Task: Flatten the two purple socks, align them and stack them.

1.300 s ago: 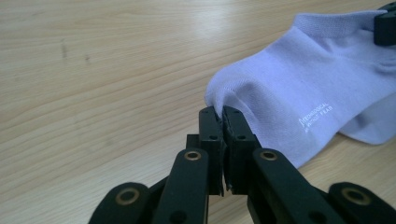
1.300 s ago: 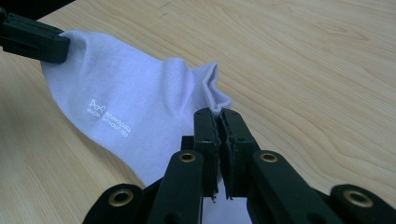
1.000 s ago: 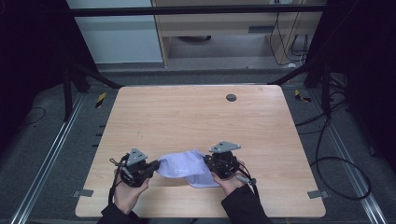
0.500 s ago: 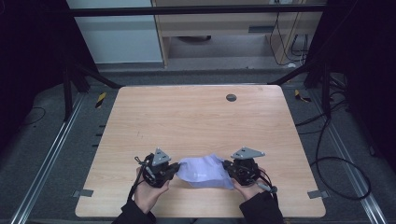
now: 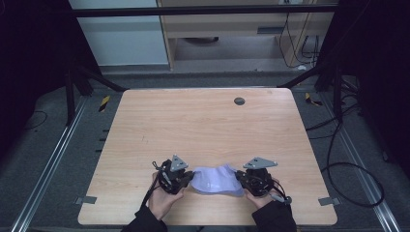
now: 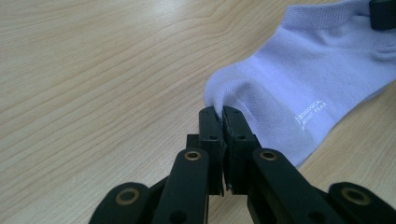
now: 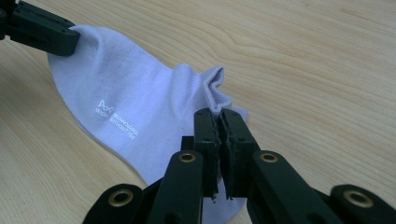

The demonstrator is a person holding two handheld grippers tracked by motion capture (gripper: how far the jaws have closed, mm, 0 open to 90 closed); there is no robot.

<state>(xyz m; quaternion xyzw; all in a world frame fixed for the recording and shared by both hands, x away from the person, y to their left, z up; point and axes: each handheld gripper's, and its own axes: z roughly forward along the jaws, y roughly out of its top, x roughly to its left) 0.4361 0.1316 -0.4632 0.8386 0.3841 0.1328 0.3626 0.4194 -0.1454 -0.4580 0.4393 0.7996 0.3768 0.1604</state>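
A pale lilac sock lies near the front edge of the wooden table, stretched between the two grippers so it spreads flat, probably for laying out or folding. The left gripper is clamped on the rounded toe end, and the right gripper pinches the bunched cuff end. With an end each and the hands apart, the fabric stays taut and low over the tabletop, its printed lettering facing up.
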